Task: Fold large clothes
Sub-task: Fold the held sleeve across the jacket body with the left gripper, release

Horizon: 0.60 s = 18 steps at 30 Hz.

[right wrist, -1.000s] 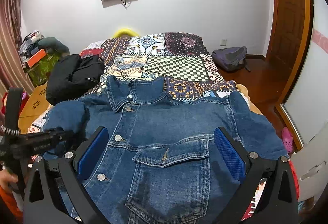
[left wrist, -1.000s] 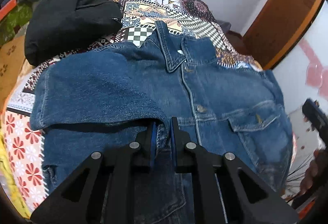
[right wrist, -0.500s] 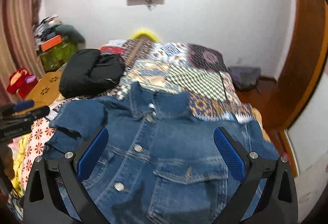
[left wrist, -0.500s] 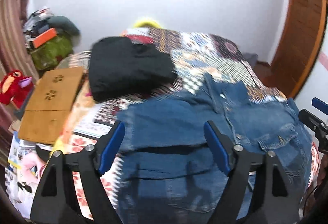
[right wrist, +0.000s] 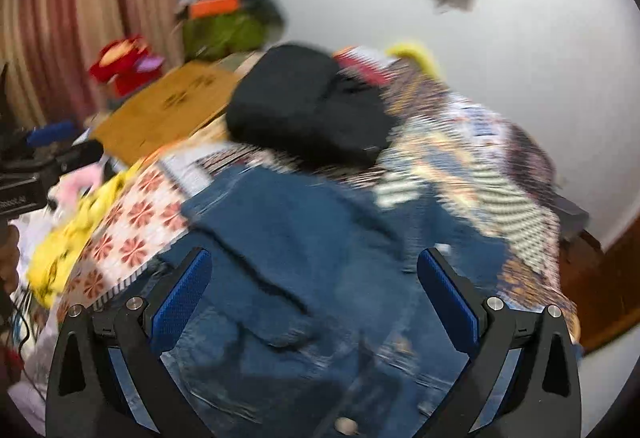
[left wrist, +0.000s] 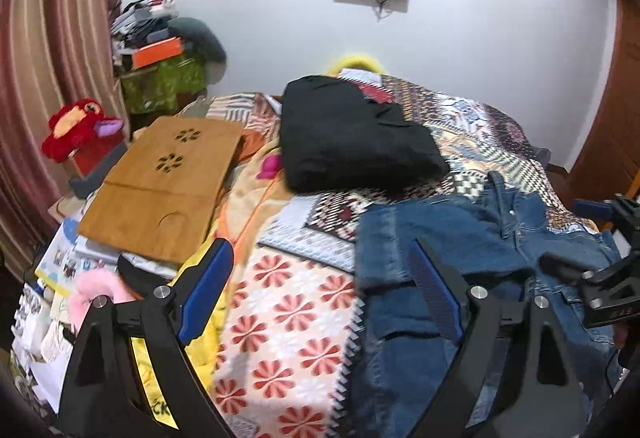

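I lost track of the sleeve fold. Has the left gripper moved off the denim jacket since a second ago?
Yes. The left gripper, jaws opening and empty, has let go of the sleeve and swung left: the denim jacket now lies right of it, with floral bedding between the fingers.

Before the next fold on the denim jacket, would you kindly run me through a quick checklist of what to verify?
1. Left gripper free of cloth: ok, jaws opening, nothing between them.
2. Right gripper free of cloth: ok, open above the denim jacket.
3. One sleeve folded across the jacket's front: ok.
4. Other sleeve folded: cannot tell, view blurred.
5. Black garment apart from the jacket: ok.
6. Jacket fully on the bed cover: cannot tell, hem out of view.
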Each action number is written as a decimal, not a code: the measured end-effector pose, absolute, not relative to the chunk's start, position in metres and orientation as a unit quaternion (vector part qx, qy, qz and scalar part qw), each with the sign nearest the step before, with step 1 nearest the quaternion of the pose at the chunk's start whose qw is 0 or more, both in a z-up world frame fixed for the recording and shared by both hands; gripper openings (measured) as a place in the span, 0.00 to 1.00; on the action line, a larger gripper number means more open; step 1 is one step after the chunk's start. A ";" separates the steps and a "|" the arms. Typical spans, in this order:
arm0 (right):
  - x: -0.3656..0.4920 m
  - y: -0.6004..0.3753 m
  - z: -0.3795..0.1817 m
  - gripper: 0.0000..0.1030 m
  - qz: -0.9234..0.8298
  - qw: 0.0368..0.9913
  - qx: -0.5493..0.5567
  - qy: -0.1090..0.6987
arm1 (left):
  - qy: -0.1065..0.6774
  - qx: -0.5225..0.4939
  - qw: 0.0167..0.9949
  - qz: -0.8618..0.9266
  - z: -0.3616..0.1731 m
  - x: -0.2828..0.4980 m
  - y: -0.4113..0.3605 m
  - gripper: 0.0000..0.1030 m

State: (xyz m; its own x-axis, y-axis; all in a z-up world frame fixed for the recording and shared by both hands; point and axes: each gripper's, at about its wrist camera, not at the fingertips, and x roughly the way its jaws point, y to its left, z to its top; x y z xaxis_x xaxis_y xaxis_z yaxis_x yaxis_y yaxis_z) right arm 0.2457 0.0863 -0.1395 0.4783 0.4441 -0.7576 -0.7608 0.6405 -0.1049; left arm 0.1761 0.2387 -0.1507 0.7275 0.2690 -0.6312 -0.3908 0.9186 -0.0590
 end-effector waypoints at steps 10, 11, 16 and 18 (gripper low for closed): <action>0.242 0.157 -0.190 0.97 0.382 0.773 -0.337 0.378 | 0.365 -0.122 0.902 0.196 -0.188 0.157 0.268 0.92; 0.241 0.161 -0.195 0.97 0.382 0.772 -0.346 0.372 | 0.369 -0.127 0.900 0.191 -0.191 0.157 0.269 0.92; 0.249 0.174 -0.210 0.85 0.374 0.767 -0.361 0.377 | 0.390 -0.146 0.893 0.168 -0.210 0.158 0.268 0.92; 0.252 0.179 -0.217 0.78 0.369 0.762 -0.369 0.384 | 0.399 -0.143 0.890 0.168 -0.214 0.160 0.266 0.92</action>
State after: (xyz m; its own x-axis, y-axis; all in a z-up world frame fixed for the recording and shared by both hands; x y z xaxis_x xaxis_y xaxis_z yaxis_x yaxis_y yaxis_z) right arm 0.2516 0.1785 -0.2171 0.4334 0.2794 -0.8568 -0.8453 0.4556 -0.2790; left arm 0.1603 0.2660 -0.2144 0.6249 0.1840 -0.7587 -0.4126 0.9028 -0.1209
